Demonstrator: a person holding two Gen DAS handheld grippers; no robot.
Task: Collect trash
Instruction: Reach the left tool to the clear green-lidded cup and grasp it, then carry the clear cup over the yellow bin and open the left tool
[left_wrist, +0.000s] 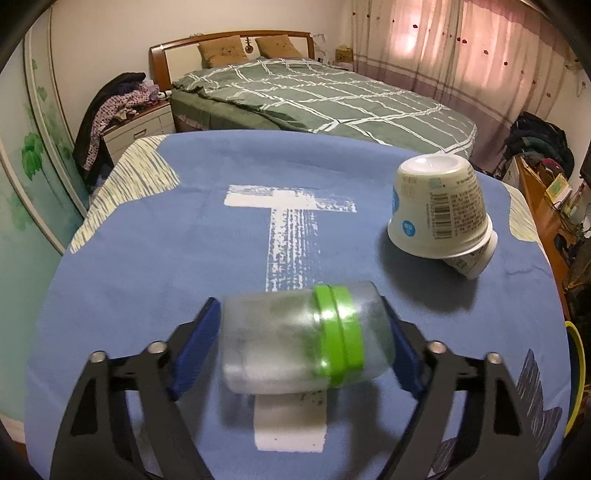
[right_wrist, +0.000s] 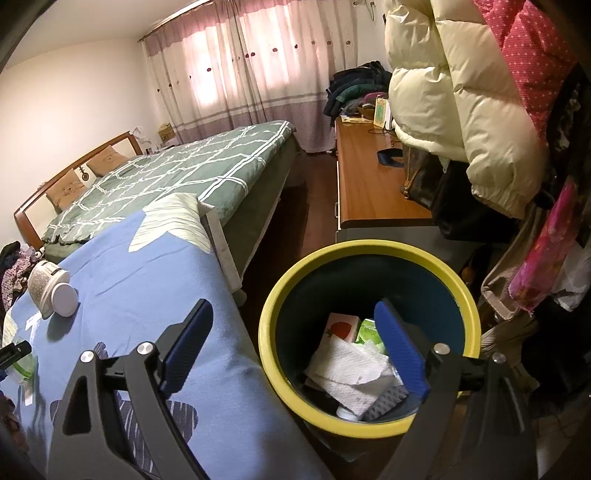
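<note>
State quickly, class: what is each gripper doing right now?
Left gripper: shut on the clear jar with a green band.
Right gripper: open, holding nothing, above the bin.

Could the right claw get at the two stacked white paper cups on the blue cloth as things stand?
Probably yes. The right claw is open and empty over the yellow-rimmed bin, and the stacked white paper cups lie farther along the blue cloth with only bare cloth between.

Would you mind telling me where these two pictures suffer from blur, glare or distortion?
Left wrist view: the clear plastic jar with the green band is smeared by motion blur, with glare spots on the band. Right wrist view: backlit pink curtains wash out; fisheye bends the wooden headboard.
</note>
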